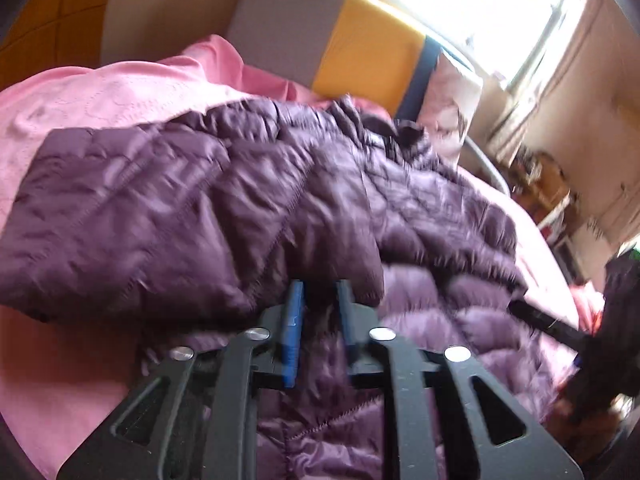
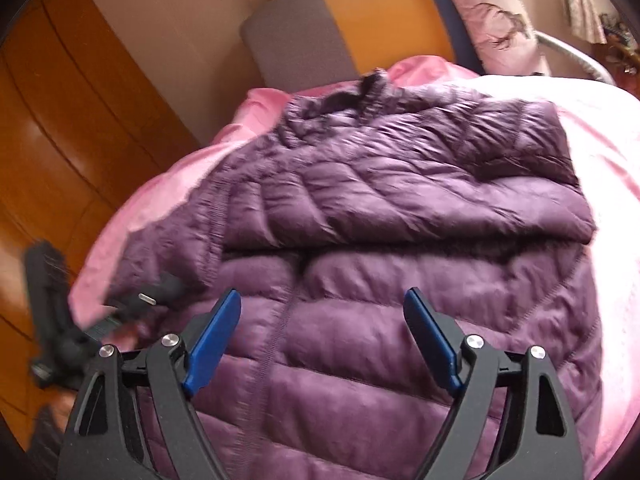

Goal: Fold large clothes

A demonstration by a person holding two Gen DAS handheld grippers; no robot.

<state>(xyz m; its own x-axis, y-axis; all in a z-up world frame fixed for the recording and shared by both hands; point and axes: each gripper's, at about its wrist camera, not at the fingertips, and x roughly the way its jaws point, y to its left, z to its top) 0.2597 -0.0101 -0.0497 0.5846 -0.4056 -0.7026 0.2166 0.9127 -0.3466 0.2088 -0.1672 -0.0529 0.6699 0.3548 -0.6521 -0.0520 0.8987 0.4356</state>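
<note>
A purple quilted down jacket (image 2: 380,200) lies on a pink bedsheet (image 2: 600,208), its front up and one sleeve folded across the chest. My right gripper (image 2: 324,312) is open and empty, held just above the jacket's lower front beside the zipper. My left gripper (image 1: 320,292) is shut on a fold of the jacket (image 1: 200,208), with fabric pinched between the blue pads and draped over the fingertips. The left gripper also shows in the right wrist view (image 2: 132,304) at the jacket's left edge. The right gripper appears in the left wrist view (image 1: 552,320) at the right.
A headboard in grey, orange and blue (image 2: 360,20) stands at the far end with a pale patterned pillow (image 2: 492,16) against it. A wooden floor (image 2: 48,128) lies left of the bed. A bright window (image 1: 492,12) and cluttered shelves (image 1: 552,184) are on the right.
</note>
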